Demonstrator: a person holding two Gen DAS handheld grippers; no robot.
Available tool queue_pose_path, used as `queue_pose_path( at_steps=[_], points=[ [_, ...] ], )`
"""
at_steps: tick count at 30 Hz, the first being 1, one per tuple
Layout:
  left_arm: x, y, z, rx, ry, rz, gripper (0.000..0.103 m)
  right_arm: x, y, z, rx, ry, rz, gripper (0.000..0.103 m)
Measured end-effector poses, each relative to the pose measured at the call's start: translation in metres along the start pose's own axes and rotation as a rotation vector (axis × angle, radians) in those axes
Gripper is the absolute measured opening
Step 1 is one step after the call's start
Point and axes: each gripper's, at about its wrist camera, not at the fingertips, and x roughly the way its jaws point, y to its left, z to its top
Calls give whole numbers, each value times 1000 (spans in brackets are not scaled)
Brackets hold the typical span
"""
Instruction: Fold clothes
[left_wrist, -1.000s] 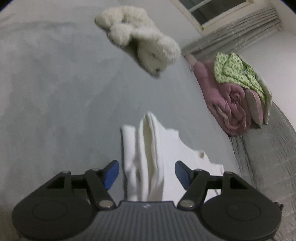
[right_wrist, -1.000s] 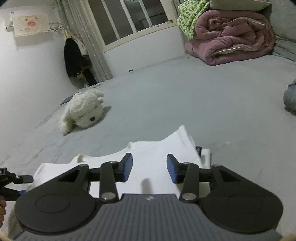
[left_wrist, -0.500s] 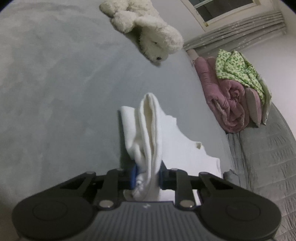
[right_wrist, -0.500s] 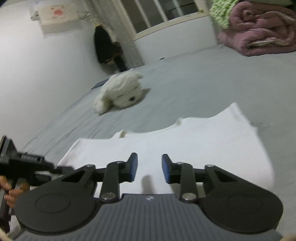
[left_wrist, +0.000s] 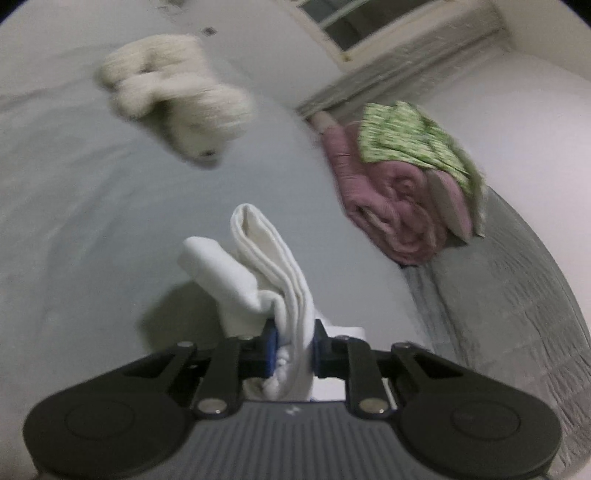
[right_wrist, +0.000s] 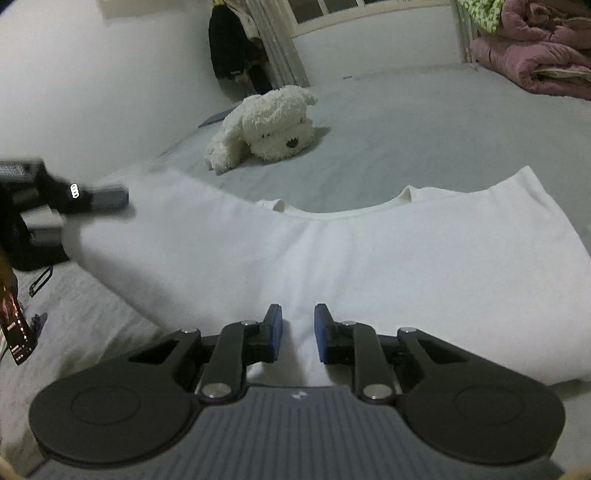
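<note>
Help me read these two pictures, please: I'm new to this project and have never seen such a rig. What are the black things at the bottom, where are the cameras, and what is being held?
No robot here: a person holds a two-finger gripper in each hand, each with a fisheye camera looking along its fingers. The black shapes are the grippers themselves.

The left wrist view shows the left gripper. Its jaws have just been closing and now pinch a bunched edge of the white shirt.

The right wrist view shows the right gripper, also just closing, with a ridge of the same shirt between its blue pads.

The shirt lies on a grey bed. Also there: a white plush dog and a rolled pink quilt.
</note>
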Motion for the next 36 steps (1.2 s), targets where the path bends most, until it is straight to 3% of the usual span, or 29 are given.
queue_pose_path(
  at_steps=[8, 15, 21, 23, 32, 36],
  points=[
    [51, -61, -7, 80, 54, -72, 18, -39, -56, 11, 305, -70, 82, 35],
    [110, -86, -34, 73, 126, -86, 18, -75, -110, 5, 569, -157, 116, 43],
    [145, -91, -52, 37, 178, -122, 28, -89, -144, -14, 769, -211, 182, 49],
    [145, -89, -53, 31, 169, -121, 35, -90, -147, -16, 773, -203, 175, 49],
    [114, -72, -45, 27, 89, -109, 37, -101, -156, -20, 841, -211, 222, 51],
    [101, -56, -49, 82, 67, -38, 37, -101, -160, -21, 895, -224, 264, 57]
  ],
)
